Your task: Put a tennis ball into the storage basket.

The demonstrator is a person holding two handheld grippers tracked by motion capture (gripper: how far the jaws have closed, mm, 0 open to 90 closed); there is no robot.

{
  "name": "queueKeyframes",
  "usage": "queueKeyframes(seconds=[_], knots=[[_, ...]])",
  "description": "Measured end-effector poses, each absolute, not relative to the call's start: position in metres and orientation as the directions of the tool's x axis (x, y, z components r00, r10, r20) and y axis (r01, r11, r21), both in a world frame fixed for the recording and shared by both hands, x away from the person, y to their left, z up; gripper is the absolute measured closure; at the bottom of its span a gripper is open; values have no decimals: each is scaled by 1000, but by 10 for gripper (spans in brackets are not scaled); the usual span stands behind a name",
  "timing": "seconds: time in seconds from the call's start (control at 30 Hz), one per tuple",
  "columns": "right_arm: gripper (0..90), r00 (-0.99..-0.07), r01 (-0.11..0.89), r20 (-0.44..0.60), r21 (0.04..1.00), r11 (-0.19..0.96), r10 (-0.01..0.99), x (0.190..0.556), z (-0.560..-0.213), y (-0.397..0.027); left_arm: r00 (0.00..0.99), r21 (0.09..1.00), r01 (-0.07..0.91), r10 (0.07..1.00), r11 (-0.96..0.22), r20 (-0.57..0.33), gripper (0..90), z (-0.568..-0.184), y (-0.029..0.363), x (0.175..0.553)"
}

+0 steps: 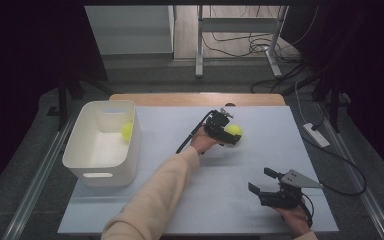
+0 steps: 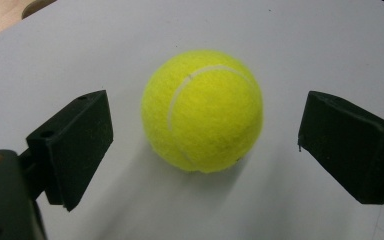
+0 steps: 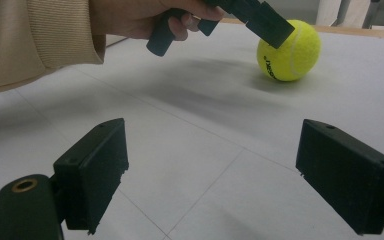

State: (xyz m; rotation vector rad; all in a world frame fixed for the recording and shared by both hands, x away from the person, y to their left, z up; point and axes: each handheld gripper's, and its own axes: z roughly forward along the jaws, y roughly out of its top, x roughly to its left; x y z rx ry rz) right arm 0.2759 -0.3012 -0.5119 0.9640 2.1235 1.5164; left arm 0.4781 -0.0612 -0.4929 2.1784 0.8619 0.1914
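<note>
Left gripper (image 1: 228, 134) is spread wide around the tennis ball (image 2: 202, 111) mid-table (image 1: 260, 165) — jaws flank it, not touching. It's round, so no long axis; the white seam curves up top. Dark print on its side's unreadable. Right gripper (image 1: 262, 182) gapes wide, empty, near the front edge.
</note>
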Motion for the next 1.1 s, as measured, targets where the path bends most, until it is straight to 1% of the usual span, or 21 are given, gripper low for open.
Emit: queueKeyframes(seconds=[0.57,0.87,1.0,1.1], knots=[[134,-703,319,96,928,192,704,276,-512,-302,771,695,521,623,-495,-135,81,-502,-72,480],[134,-704,319,95,928,195,704,276,-512,-302,759,697,523,640,-490,-119,92,-504,-73,485],[134,-703,322,97,927,194,705,276,-512,-302,753,704,522,648,-481,-116,158,-504,-73,485],[134,-703,321,95,927,195,705,276,-512,-302,756,709,510,648,-488,-97,229,-504,-74,484]])
